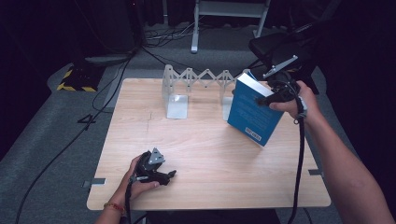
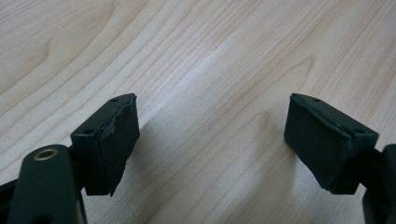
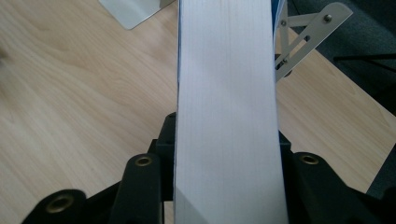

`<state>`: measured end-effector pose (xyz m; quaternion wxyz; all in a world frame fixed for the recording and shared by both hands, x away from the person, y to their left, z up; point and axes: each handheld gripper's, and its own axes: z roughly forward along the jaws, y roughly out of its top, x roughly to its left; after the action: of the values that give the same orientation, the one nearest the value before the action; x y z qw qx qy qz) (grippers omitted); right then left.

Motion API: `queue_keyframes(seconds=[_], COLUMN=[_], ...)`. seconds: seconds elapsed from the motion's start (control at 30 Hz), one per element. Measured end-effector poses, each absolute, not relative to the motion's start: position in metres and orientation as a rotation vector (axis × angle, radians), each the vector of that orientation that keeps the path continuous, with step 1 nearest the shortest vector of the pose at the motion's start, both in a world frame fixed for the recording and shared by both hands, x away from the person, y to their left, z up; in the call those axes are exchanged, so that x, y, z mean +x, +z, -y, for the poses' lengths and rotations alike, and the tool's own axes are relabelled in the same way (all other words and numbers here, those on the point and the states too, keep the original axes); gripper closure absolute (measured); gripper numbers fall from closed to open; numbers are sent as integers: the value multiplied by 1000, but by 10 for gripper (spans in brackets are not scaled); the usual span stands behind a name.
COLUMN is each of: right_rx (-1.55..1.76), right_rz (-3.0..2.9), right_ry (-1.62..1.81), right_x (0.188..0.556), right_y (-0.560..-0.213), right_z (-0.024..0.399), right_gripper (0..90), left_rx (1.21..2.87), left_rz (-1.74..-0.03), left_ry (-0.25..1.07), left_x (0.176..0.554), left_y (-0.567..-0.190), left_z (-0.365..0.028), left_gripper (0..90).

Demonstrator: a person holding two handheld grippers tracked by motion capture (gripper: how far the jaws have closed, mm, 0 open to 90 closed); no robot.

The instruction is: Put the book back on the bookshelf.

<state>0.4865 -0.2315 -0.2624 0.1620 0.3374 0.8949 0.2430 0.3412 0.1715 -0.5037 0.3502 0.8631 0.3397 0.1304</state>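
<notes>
A blue book [image 1: 254, 109] hangs tilted above the counter [image 1: 205, 154], just beside the expanding metal bookend rack [image 1: 198, 77], clamped at its page edge by the right tool [image 1: 266, 99]. Stiff and fairly heavy, it looks best gripped across its thickness. The left tool [image 1: 169, 175] rests apart, empty. The cover's title is unreadable.

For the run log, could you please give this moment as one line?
right hand-held gripper: shut on blue book | left hand-held gripper: open, on table

Left gripper [image 2: 212, 140] agape — bare table [image 2: 196, 56]
</notes>
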Motion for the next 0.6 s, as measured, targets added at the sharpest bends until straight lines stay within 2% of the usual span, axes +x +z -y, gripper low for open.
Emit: queue_keyframes(seconds=[0.6], right_rx=[1091], right_rz=[-2496], right_ry=[677], right_x=[541], right_y=[-261], right_z=[206], right_gripper=[613], left_rx=[2254], left_rz=[-820], left_ry=[312], left_x=[339], left_y=[-504], left_z=[-171], left_gripper=[186])
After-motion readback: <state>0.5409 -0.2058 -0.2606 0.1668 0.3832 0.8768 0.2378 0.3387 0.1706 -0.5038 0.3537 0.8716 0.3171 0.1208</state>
